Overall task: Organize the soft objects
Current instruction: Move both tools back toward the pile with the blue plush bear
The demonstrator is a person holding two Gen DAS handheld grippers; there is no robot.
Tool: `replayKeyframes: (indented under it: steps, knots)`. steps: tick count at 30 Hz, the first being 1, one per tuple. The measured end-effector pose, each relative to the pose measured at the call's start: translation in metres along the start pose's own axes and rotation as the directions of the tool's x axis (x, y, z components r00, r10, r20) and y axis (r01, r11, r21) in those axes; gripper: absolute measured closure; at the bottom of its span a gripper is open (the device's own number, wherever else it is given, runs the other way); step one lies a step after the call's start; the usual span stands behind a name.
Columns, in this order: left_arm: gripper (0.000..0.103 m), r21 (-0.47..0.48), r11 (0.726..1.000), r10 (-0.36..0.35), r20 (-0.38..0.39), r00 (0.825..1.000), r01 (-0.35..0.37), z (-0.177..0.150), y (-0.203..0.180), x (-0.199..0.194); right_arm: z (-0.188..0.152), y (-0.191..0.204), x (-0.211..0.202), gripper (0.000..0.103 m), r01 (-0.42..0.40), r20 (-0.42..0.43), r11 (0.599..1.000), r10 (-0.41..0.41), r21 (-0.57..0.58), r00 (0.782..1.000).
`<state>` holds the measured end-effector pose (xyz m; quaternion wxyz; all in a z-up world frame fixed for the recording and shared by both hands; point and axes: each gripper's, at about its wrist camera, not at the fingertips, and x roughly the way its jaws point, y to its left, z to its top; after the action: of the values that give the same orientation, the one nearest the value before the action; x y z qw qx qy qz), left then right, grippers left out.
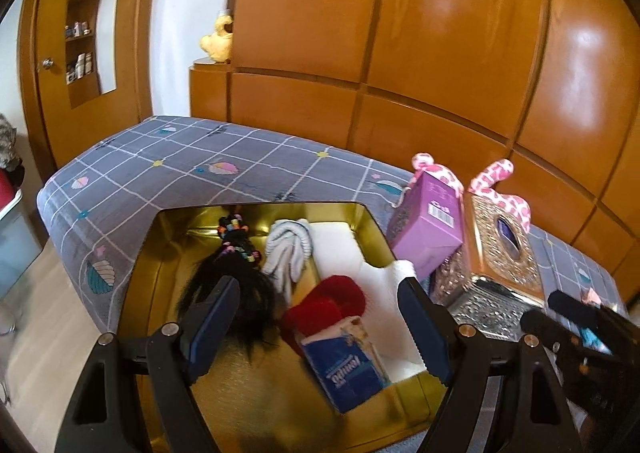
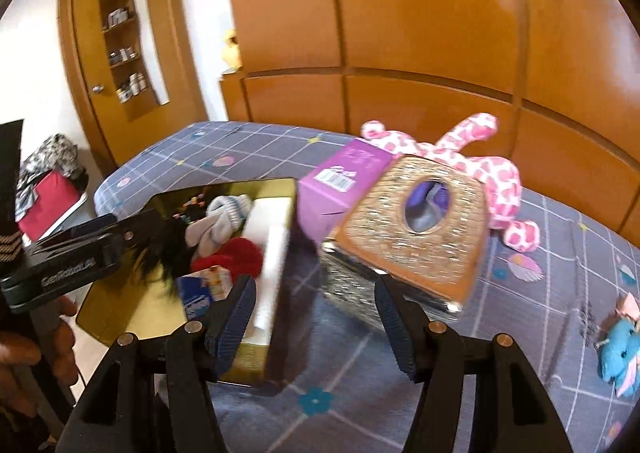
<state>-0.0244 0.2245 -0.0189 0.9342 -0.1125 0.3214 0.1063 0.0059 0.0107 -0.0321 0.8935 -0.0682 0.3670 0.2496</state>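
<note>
A gold tin box [image 1: 168, 237] [image 2: 132, 309] lies open on the bed. It holds a black hairpiece [image 1: 236, 285], grey-white socks [image 1: 286, 249] [image 2: 224, 221], a red fuzzy item [image 1: 332, 301] [image 2: 232, 257], a blue tissue pack [image 1: 346, 365] [image 2: 196, 293] and a white pad [image 1: 384, 285]. My left gripper [image 1: 320, 329] is open above the box, over the tissue pack. My right gripper [image 2: 316, 325] is open and empty between the box and a glittery tissue box [image 2: 412, 229] [image 1: 504, 249]. A pink spotted plush [image 2: 492, 169] [image 1: 500, 181] lies behind it.
A purple carton [image 1: 428, 221] [image 2: 340, 189] leans between the tin and the tissue box. A blue and pink soft toy [image 2: 620, 345] lies on the grey checked bedspread [image 1: 200, 157] at right. A wooden wardrobe [image 1: 440, 33] stands behind the bed.
</note>
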Motion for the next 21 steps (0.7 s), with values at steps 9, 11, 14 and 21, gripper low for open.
replayKeyframes:
  steps: [9,11,14,21]
  knots:
    - [0.021,0.066,0.996,-0.051,-0.020,0.999,0.052,-0.009,-0.024,-0.002,-0.005,-0.044,-0.016,0.041,0.091,0.022,0.991,-0.094,0.094,0.995]
    - [0.021,0.083,0.995,-0.062,-0.024,0.998,0.064,-0.011,-0.031,-0.002,-0.007,-0.056,-0.020,0.041,0.116,0.025,0.987,-0.119,0.113,0.993]
    - [0.021,0.120,0.989,-0.085,-0.025,0.996,0.088,-0.012,-0.043,-0.005,-0.008,-0.077,-0.027,0.041,0.160,0.026,0.977,-0.165,0.141,0.986]
    - [0.021,0.201,0.969,-0.142,-0.033,0.989,0.146,-0.014,-0.073,-0.010,-0.010,-0.147,-0.052,0.041,0.311,0.021,0.925,-0.323,0.219,0.946]
